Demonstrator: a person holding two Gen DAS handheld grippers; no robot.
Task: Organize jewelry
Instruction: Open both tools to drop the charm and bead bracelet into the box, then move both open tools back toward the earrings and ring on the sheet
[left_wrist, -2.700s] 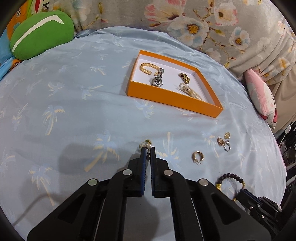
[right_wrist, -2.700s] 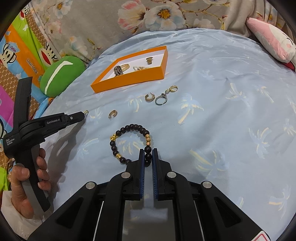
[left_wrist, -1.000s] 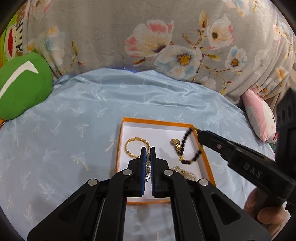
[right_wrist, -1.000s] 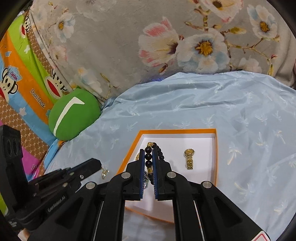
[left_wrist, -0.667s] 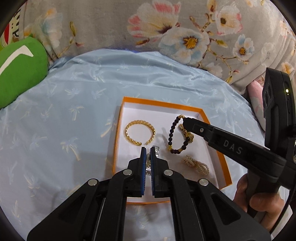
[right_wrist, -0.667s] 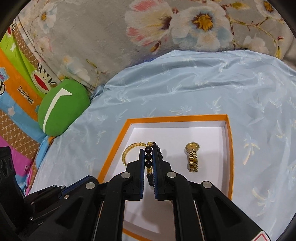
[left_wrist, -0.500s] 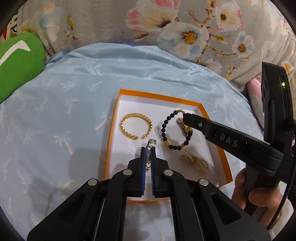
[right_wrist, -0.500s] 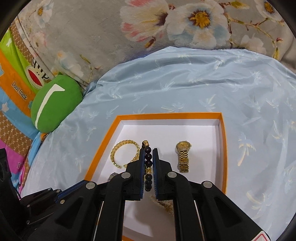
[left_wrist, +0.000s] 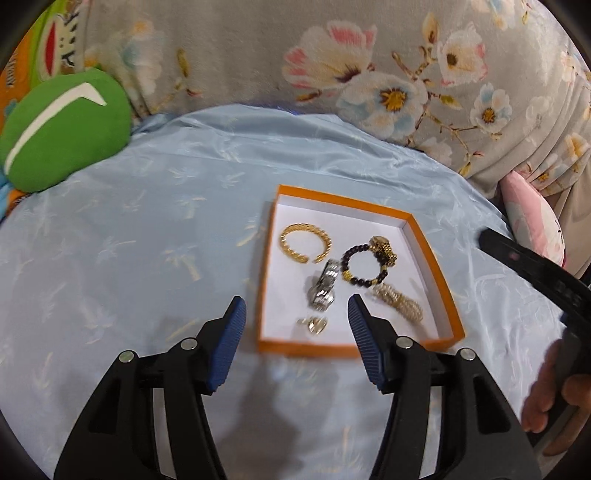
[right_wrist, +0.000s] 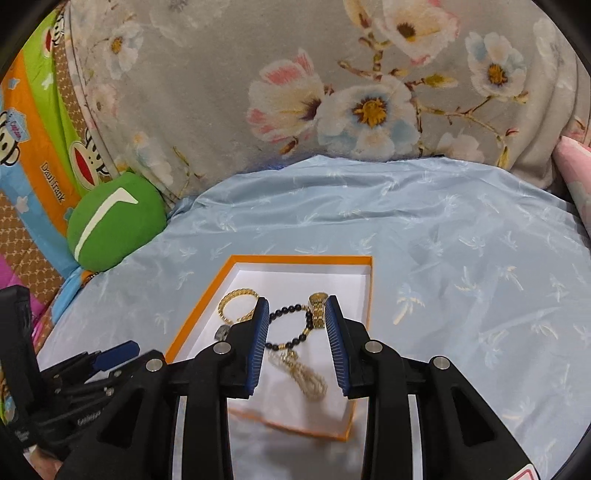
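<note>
An orange tray (left_wrist: 360, 347) sits on a blue sheet (left_wrist: 147, 236), holding the jewelry. In the left wrist view a gold bangle (left_wrist: 304, 246) lies at the tray's far left, a bead bracelet (left_wrist: 364, 266) to its right with a gold watch (left_wrist: 384, 249) touching its far side, a silver watch (left_wrist: 323, 284) between bangle and beads, a gold chain (left_wrist: 399, 302) to the right, and a small gold earring (left_wrist: 314, 325) near the front wall.

The left gripper (left_wrist: 293, 339) has just been opening — its jaws stand wide and empty, the earring lying on the tray floor between them, untouched. The right gripper (right_wrist: 295, 341) has also just been opening; its jaws are partly apart and hold nothing, with the bead bracelet (right_wrist: 291, 328) lying free in the tray beyond them.

A green cushion (left_wrist: 62, 129) sits at the far left — floral fabric (left_wrist: 369, 74) behind.
</note>
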